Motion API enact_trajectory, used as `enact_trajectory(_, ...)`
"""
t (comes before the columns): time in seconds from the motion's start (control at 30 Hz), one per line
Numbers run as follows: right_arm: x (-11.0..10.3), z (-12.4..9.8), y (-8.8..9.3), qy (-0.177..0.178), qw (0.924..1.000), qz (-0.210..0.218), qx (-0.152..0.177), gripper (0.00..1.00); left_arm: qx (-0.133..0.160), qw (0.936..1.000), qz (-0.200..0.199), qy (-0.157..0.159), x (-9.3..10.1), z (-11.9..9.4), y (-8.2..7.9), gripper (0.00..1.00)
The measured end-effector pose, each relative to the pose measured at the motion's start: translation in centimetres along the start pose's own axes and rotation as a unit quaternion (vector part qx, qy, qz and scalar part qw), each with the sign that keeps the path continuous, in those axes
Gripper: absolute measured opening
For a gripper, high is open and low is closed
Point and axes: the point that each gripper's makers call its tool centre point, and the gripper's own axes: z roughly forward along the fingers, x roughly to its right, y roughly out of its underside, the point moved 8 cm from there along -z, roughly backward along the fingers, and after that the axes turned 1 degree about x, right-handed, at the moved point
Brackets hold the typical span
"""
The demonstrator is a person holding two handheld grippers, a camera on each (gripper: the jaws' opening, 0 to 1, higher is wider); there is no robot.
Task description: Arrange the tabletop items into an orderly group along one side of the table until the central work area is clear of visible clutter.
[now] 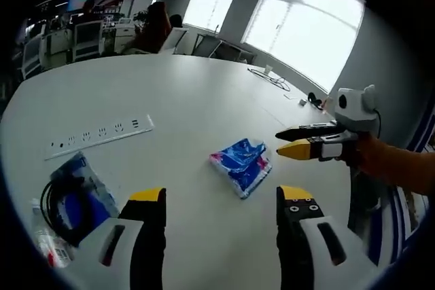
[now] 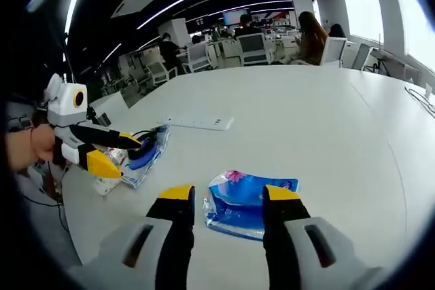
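A blue and pink packet lies flat on the white table, just beyond my left gripper, which is open and empty. My right gripper comes in from the right, its tips close to the packet's far side. In the right gripper view the packet lies right in front of my open right gripper, partly behind one jaw. A clear bag with a black cable and a blue item rests near the left table edge. My left gripper hovers open beside that bag.
A white power strip lies beyond the bag, also seen as the strip. A small white packet sits by the bag at the table's edge. A thin cable lies at the far side. Office chairs and seated people are beyond the table.
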Motion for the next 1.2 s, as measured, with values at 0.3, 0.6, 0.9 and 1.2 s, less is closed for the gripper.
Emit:
enact_trajectory(0.3,-3.3,1.5,-1.0,-0.029,0.9994,-0.021,-0.001,0.38,0.009,0.9997,-0.003,-0.021,-1.4,-3.2,0.6,0.66)
enact_trajectory(0.6,-6.3,2.7,-1.7,-0.05,0.9981,-0.037,-0.005,0.38,0.02,0.9988,-0.014,-0.043,-3.0,-6.6,1.6,0.67)
enact_trajectory(0.9,-9.4,4.2,-2.6,-0.069,0.9962,-0.054,-0.007,0.38,0.027,0.9974,-0.025,-0.062,-4.9,-10.0,2.7,0.68)
enact_trajectory(1.2,-11.7,6.0,-3.0,-0.087,0.994,-0.066,-0.012,0.38,0.034,0.995,-0.037,-0.085,-7.1,-13.1,3.8,0.68)
